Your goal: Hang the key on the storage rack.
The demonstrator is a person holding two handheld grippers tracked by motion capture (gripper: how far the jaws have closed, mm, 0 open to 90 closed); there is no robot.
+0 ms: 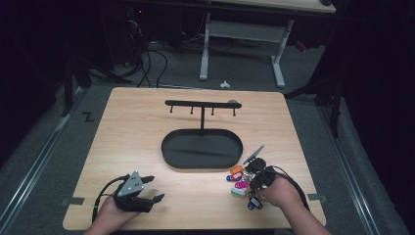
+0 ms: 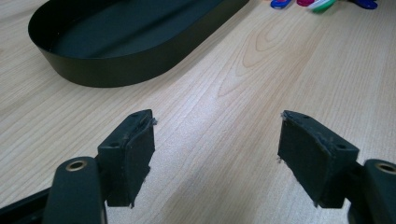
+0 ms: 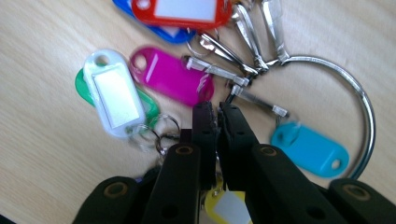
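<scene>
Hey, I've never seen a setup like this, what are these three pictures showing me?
A person sits at a wooden table, holding hand-operated tongs in each hand. One picture is taken from above; the other two come from cameras riding on each pair of tongs. On the table stand a black oval tray with a hook rack rising behind it, and a bunch of coloured key tags on a metal ring. The left tongs are open over bare wood, holding nothing. The right tongs are closed, at the tags; whether they grip anything is unclear.

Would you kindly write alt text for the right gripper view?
The right tool, jaws nearly closed, sits over a bunch of coloured key tags on a large metal ring, lying on a wooden table.
</scene>
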